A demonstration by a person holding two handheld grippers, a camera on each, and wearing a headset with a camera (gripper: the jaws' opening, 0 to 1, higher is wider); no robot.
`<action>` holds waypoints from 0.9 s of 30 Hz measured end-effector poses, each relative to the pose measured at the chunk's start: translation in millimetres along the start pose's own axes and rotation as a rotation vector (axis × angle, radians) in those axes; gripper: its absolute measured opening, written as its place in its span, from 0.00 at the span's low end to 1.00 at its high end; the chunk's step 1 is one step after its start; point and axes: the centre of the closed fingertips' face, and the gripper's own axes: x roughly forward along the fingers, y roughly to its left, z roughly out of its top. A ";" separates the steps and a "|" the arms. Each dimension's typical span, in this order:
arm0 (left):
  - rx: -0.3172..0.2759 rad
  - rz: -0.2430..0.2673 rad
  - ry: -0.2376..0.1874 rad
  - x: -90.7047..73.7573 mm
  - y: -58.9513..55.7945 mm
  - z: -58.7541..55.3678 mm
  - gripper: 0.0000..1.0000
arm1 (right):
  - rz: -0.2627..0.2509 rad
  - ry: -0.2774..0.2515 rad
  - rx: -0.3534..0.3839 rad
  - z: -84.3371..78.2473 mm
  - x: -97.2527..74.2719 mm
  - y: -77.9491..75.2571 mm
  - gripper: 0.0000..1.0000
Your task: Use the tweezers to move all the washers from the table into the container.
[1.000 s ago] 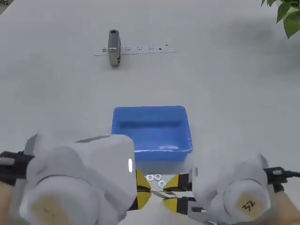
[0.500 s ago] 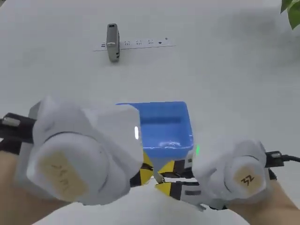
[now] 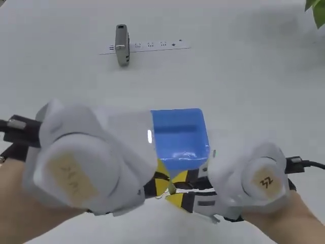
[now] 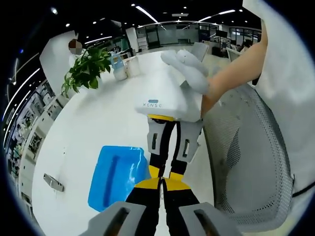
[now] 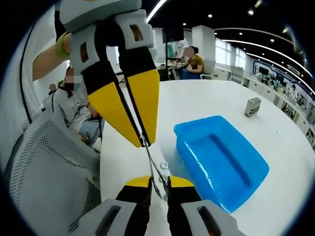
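The blue container (image 3: 180, 133) stands on the white table, just beyond both grippers. My left gripper (image 3: 163, 189) and right gripper (image 3: 179, 192) face each other tip to tip, and the thin metal tweezers (image 3: 192, 191) lie between them. In the right gripper view the left gripper (image 5: 143, 142) comes down from above, shut on one end of the tweezers (image 5: 151, 164). The right gripper (image 5: 158, 188) is shut on the other end. A washer (image 5: 164, 165) lies on the table beside the container (image 5: 224, 162). In the left gripper view the container (image 4: 115, 177) sits left of my jaws.
A white power strip (image 3: 150, 47) with a grey adapter (image 3: 122, 38) lies at the far side of the table. Plant leaves (image 3: 317, 10) hang at the top right. A mesh chair (image 4: 246, 162) stands at the table's near edge.
Both grippers have risen in the head view and now cover the container's front. The left gripper covers more of its left side. The washers seen a second ago are hidden beneath them.
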 end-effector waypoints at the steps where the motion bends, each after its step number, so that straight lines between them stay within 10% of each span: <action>1: -0.003 -0.002 -0.001 0.4 0.6 0.5 0.00 | -0.002 -0.008 0.000 3.4 -1.3 0.1 0.09; 6: 0.003 -0.007 0.011 1.9 2.4 -0.5 0.00 | -0.014 0.026 -0.078 6.9 -3.1 -0.9 0.05; 14: 0.041 0.016 -0.012 1.9 6.8 3.2 0.00 | -0.020 0.014 -0.009 5.4 -3.7 -3.9 0.03; 20: -0.145 0.130 -0.168 -18.0 16.3 4.8 0.01 | -0.063 -0.031 0.098 -0.4 -12.8 -13.7 0.02; 27: -0.395 0.222 -0.290 -34.0 7.0 -14.0 0.26 | -0.090 -0.094 0.182 -5.1 -23.8 -17.7 0.02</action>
